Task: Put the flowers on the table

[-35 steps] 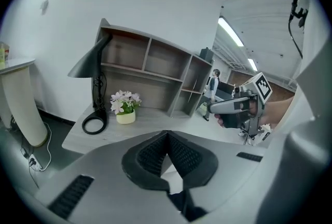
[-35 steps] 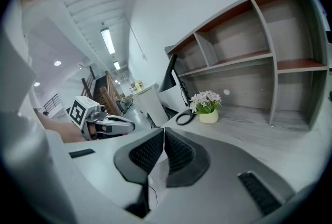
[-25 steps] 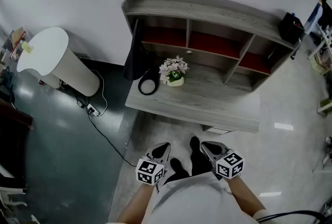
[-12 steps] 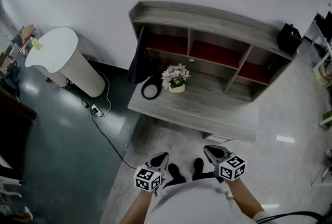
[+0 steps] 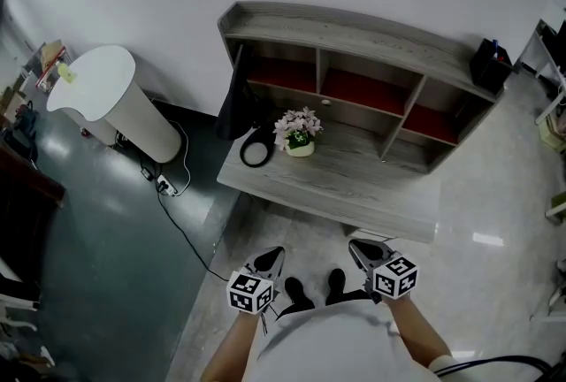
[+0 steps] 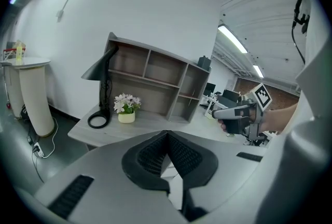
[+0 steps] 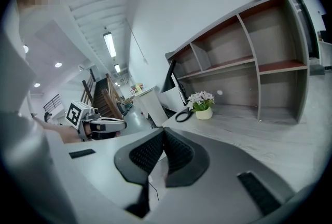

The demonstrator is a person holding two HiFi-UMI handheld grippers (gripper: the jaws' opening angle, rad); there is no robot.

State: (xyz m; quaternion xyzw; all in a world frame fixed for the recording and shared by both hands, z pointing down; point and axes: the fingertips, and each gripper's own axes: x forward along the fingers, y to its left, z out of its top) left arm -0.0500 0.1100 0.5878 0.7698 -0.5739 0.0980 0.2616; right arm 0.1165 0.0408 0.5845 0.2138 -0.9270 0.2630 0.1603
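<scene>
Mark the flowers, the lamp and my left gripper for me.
flowers (image 5: 297,121), head view, on the blossoms.
lamp (image 5: 233,104), head view, on the dark shade.
left gripper (image 5: 273,255), head view, at its closed tips.

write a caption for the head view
Person faces a grey desk bearing potted flowers and a lamp, left gripper and right gripper shut and empty

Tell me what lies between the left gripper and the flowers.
Head view: only pale floor, then the desk's bare front edge and top. Nothing stands between the left gripper and the flowers.
</scene>
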